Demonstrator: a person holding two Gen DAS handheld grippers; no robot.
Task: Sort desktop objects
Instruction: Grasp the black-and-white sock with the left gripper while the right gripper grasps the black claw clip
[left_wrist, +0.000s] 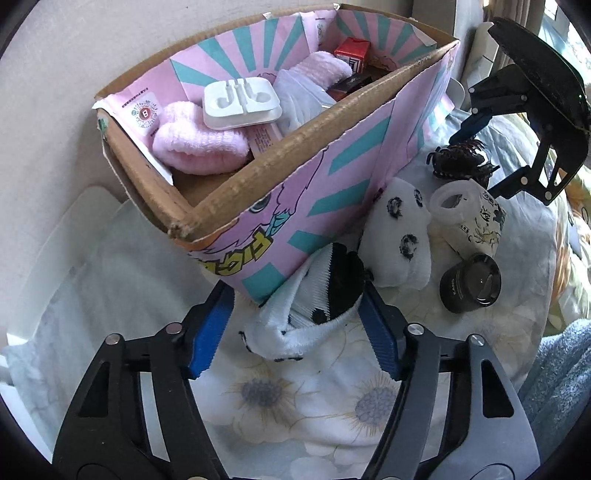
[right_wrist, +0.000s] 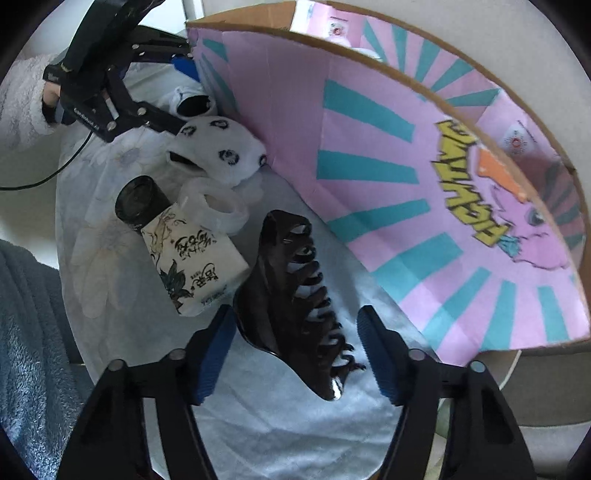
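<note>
left gripper (left_wrist: 295, 325): straddles the sock (left_wrist: 314, 295); the right pad (left_wrist: 376, 332) touches its black heel, the left pad (left_wrist: 210, 332) stands clear of it, so not yet clamped.
right gripper (right_wrist: 295, 350): straddles the hair claw (right_wrist: 295, 295); the left pad (right_wrist: 214, 350) is at its spine, the right pad is apart from the teeth, so released.
sock position: crumpled on the floral sheet (left_wrist: 295, 406), against the box's near corner, straight ahead between the left pads.
claw position: on the sheet just beside the box wall, between the right pads.
claw axis: runs lengthwise away from the wrist, so the jaws close across its narrow width, spine to teeth.
nearer hand: each gripper has its own item; neither needs to cross.
box (left_wrist: 295, 177): open cardboard, pink with teal rays; holds pink fluffy socks, a white plastic holder and small cartons.
sock material: soft ribbed knit, white with black patches; it will squash under the pads.
claw material: hard glossy dark plastic with curved interlocking teeth; it may slip or pivot if pinched off-centre.
others nearby: second spotted sock (left_wrist: 399, 236), printed carton (right_wrist: 192, 258), dark jar (left_wrist: 469, 284).
</note>
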